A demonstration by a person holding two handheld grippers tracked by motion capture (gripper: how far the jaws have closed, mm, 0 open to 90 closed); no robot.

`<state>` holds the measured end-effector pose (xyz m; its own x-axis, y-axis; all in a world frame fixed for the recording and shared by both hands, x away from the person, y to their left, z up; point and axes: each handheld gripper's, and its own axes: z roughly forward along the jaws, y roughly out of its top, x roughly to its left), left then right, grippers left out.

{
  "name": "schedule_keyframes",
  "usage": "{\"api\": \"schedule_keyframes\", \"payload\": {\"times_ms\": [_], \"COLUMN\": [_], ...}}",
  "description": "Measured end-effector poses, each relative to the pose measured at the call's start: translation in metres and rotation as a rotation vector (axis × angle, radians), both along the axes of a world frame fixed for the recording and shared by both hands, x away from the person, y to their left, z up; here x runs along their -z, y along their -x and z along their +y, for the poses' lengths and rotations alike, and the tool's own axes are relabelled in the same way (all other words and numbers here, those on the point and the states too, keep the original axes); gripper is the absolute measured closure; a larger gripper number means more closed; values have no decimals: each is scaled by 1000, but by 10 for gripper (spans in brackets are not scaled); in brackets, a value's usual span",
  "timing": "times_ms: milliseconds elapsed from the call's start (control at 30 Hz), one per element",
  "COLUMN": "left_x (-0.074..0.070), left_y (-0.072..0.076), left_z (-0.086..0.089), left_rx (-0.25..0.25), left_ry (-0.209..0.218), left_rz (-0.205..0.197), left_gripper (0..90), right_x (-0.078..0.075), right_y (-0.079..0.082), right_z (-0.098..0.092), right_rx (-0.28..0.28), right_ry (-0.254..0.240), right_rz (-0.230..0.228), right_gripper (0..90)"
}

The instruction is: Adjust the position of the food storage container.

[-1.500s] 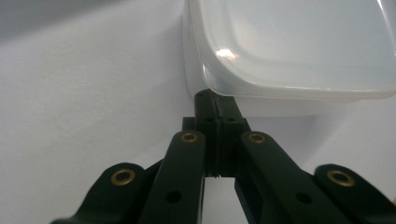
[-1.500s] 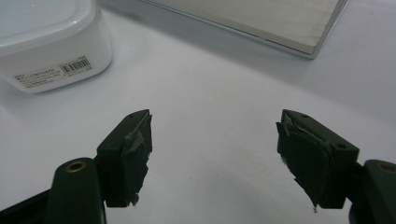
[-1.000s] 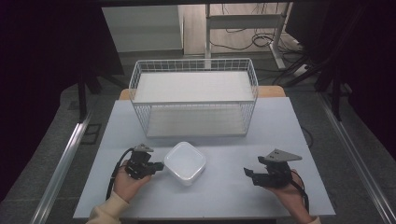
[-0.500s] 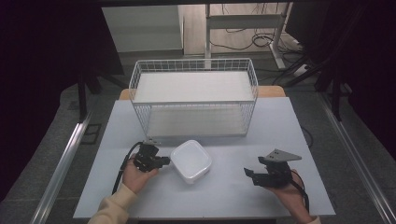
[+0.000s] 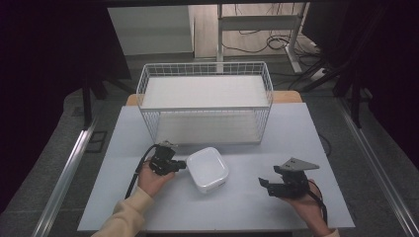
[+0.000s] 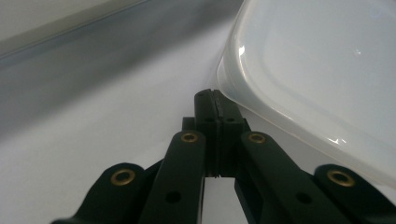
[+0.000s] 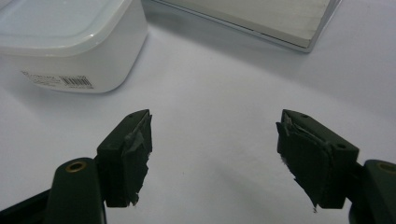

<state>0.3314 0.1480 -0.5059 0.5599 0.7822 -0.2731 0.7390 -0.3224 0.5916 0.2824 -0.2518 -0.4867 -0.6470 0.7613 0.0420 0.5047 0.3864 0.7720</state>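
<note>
A white lidded plastic container point(image 5: 208, 169) lies on the pale table point(image 5: 296, 133), in front of the wire basket point(image 5: 205, 66). My left gripper point(image 5: 184, 167) is shut, nothing between its jaws, and its tip rests against the container's left edge. In the left gripper view the closed tips point(image 6: 215, 100) meet the container's rounded lid rim point(image 6: 317, 70). My right gripper point(image 5: 264, 183) is held near the table's front right, open and empty, pointing left toward the container. In the right gripper view its jaws stand wide apart point(image 7: 215, 135), with the container point(image 7: 70, 42) at upper left.
The white wire basket stands at the back middle of the table with a flat white floor; its near corner point(image 7: 261, 18) appears in the right gripper view. A cable point(image 5: 136, 173) trails from the left gripper. Dark floor and metal rails flank the table.
The left hand has moved right with its shut gripper, and the white container has slid right ahead of it. The right gripper has stayed in place.
</note>
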Motion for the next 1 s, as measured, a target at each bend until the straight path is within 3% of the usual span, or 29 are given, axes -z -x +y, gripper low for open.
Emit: {"api": "schedule_keyframes", "payload": {"times_ms": [767,1000], "left_x": [-3,-3], "left_y": [-26,-25], "left_z": [-54,-53], "left_rx": [60,67], "left_ry": [19,22], "left_rz": [-1,1], "left_gripper": [900,900], "right_x": [1,1], "right_y": [0,0], "right_z": [-1,-2], "right_rx": [-1,3], "right_ry": [6,4], "right_rz": [2,0], "right_gripper": [264,264]}}
